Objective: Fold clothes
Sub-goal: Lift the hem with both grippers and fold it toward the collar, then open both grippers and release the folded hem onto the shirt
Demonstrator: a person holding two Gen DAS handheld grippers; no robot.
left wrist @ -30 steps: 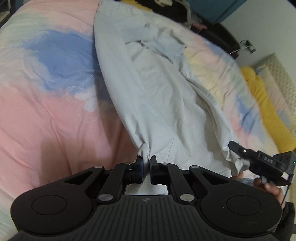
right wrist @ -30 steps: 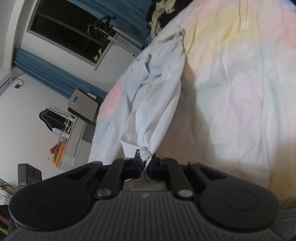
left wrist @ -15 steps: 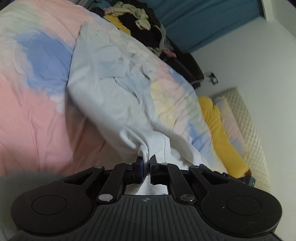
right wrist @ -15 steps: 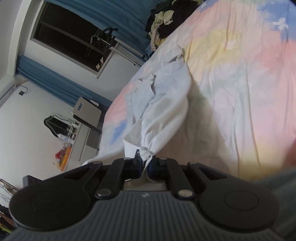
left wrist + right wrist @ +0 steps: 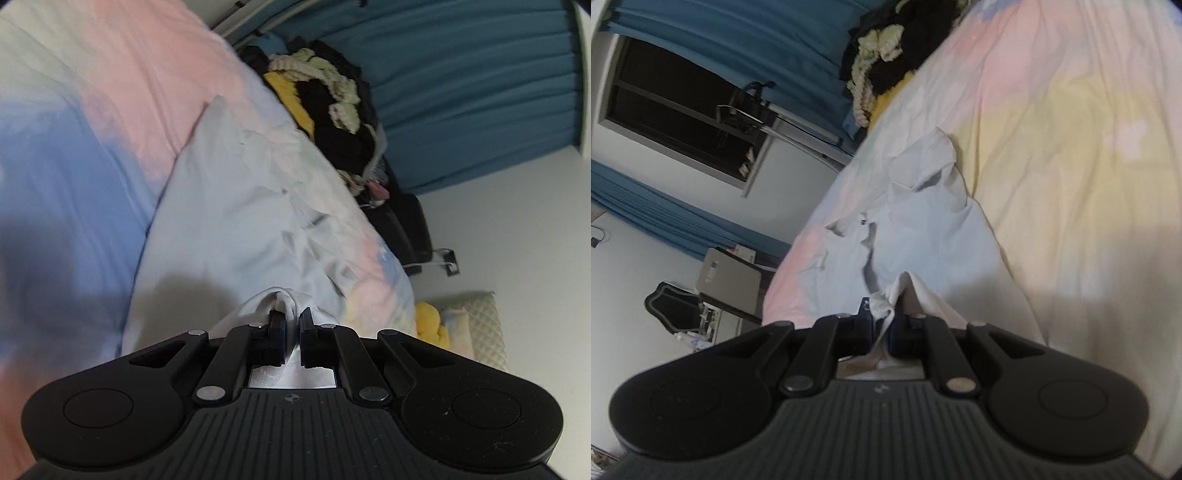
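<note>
A pale white-blue garment (image 5: 236, 221) lies spread on the pastel bedspread (image 5: 74, 184), reaching away toward the far end of the bed. My left gripper (image 5: 291, 321) is shut on a bunched edge of it, held low over the cloth. In the right wrist view the same garment (image 5: 923, 229) stretches ahead, with a collar or placket and a small dark button near its far part. My right gripper (image 5: 882, 317) is shut on another bunched edge of it. Each gripper is out of the other's view.
A heap of black, yellow and cream clothes (image 5: 325, 103) sits at the far end of the bed, also in the right wrist view (image 5: 882, 62). Teal curtains (image 5: 461, 92), a yellow pillow (image 5: 432, 321), a window (image 5: 683, 107) and a desk with a chair (image 5: 713, 288) surround the bed.
Both grippers have carried their held edges forward over the garment toward its far end and lowered. The cloth, earlier stretched taut, now lies slack and doubled beneath them.
</note>
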